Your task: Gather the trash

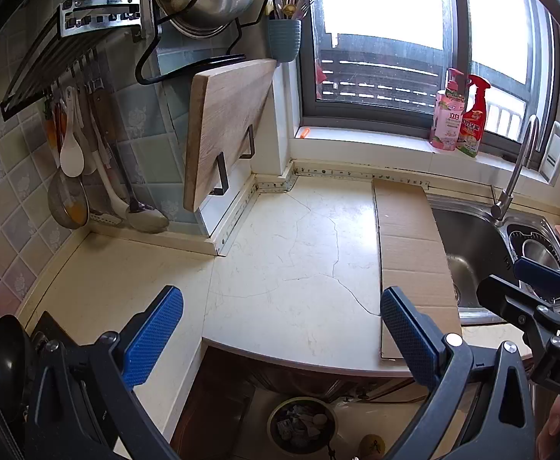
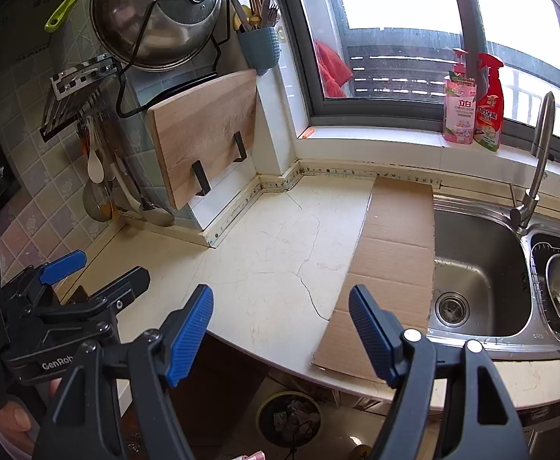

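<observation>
A home kitchen — a steel sink (image 2: 475,268) with faucet (image 2: 536,168), hanging ladles (image 1: 88,176), a cutting board (image 2: 207,134), pot lids (image 2: 153,15).

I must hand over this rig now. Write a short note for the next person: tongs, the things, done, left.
Left tongs: open, empty, above the counter edge.
Right tongs: open, empty, beside them.
Countertop: no loose trash seen; a flat cardboard sheet lies next to the sink.
Bin on the floor below holds scraps.
Done: collecting looks finished.
Left: perhaps the cardboard, if it counts as trash.
</observation>
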Tool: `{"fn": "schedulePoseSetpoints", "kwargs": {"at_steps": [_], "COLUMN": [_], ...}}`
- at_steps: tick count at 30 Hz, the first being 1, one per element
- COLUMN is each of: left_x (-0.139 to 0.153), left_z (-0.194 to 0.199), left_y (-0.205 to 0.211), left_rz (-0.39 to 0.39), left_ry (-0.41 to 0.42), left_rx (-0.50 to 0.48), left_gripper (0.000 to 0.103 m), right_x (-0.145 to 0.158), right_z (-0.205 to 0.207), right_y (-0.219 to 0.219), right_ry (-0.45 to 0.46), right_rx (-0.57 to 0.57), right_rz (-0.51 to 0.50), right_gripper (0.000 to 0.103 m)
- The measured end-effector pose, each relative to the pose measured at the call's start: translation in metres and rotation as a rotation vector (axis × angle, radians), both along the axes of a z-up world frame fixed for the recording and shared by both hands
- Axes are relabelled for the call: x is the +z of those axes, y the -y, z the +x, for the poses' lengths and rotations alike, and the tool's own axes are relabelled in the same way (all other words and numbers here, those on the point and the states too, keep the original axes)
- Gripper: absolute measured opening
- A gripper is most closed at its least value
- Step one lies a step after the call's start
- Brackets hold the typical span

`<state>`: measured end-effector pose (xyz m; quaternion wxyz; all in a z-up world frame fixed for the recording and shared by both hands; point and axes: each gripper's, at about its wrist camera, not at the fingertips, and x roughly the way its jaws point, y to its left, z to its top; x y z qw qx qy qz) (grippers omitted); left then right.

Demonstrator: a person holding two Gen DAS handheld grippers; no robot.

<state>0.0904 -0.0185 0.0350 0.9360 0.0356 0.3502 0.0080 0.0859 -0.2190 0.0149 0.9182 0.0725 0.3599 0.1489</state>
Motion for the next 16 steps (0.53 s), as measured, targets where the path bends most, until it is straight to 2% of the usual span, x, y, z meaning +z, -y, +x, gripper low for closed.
{"fn": "schedulePoseSetpoints", "kwargs": {"at_steps": [16], "left_x": [0.003], "left_z": [0.014], "left_y": [0.002], "left_rz": [0.029], "left_ry": [0.008], "left_rx": [-0.005], "left_gripper": [0.102], "right_x": [-0.002], "right_z": [0.018], "right_y": [0.009], "right_ry": [-0.007], "right_rx": [0.022], "right_rz": [0.023], "right_gripper": [0.074]}}
